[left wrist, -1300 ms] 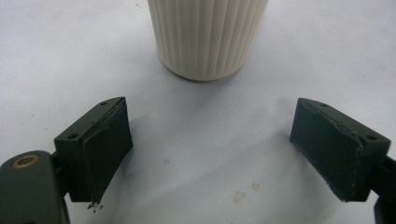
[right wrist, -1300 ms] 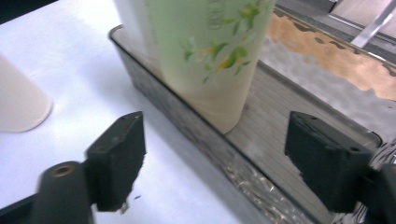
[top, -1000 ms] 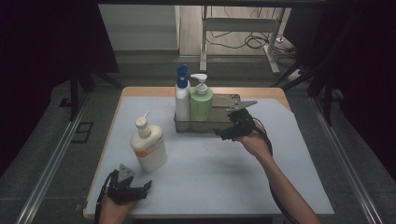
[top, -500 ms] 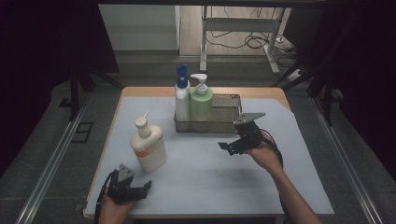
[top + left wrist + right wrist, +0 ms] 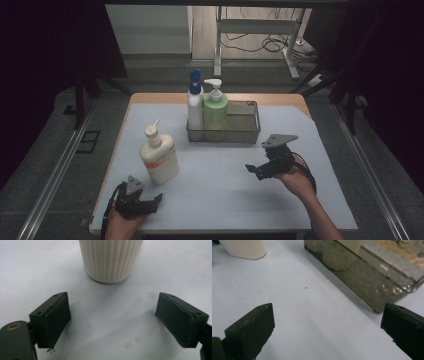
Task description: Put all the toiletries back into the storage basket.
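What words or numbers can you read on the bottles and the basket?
None can be read.
Cream bottle: an orange-edged label, its print too small and blurred to read.
Green pump bottle: no print can be made out.
White bottle with blue cap: no print can be made out.
Metal basket: a small pale sticker in the right gripper view, nothing legible on it.

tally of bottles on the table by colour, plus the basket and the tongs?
White bottle with blue cap, in the basket: 1
Green pump bottle, in the basket: 1
Cream bottle, standing on the table outside the basket: 1
Wire basket: 1
Tongs, left tongs and right tongs, both open and empty: 2
Total: 6
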The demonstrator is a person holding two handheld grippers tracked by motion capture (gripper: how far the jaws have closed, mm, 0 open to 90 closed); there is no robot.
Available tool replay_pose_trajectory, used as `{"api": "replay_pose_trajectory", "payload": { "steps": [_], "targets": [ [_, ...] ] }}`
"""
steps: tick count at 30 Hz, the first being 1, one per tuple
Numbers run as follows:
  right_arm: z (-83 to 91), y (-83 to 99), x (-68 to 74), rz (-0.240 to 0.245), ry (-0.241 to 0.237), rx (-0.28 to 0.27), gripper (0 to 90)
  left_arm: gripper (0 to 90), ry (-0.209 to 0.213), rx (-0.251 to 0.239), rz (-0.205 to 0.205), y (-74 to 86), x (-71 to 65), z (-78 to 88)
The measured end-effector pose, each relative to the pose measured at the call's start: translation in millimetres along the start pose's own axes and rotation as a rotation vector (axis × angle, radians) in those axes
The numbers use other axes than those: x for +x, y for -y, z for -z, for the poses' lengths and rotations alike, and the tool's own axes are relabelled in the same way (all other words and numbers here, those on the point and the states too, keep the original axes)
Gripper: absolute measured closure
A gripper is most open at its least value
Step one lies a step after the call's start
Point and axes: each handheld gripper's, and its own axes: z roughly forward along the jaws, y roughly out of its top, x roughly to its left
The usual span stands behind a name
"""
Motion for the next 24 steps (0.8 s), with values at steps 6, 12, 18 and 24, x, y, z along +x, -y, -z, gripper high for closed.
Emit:
{"api": "replay_pose_trajectory", "payload": {
  "steps": [6,12,18,24],
  "targets": [
    [5.2,18.3,3.2,-0.039,-0.012,0.014,0.0,12.3,0.002,0.002,0.001,-0.3,0.1,0.1],
    [4.9,36.4,8.4,-0.031,0.005,0.027,0.0,12.7,0.004,0.003,0.002,-0.5,0.4,0.4],
    [0.6,53.3,10.4,-0.077,0.008,0.041,0.0,13.3,0.007,0.003,-0.004,-0.8,0.8,0.8],
    [-6.6,70.2,11.1,-0.072,0.026,0.077,0.0,14.7,0.008,0.002,-0.003,-0.8,2.1,1.6]
  ]
}}
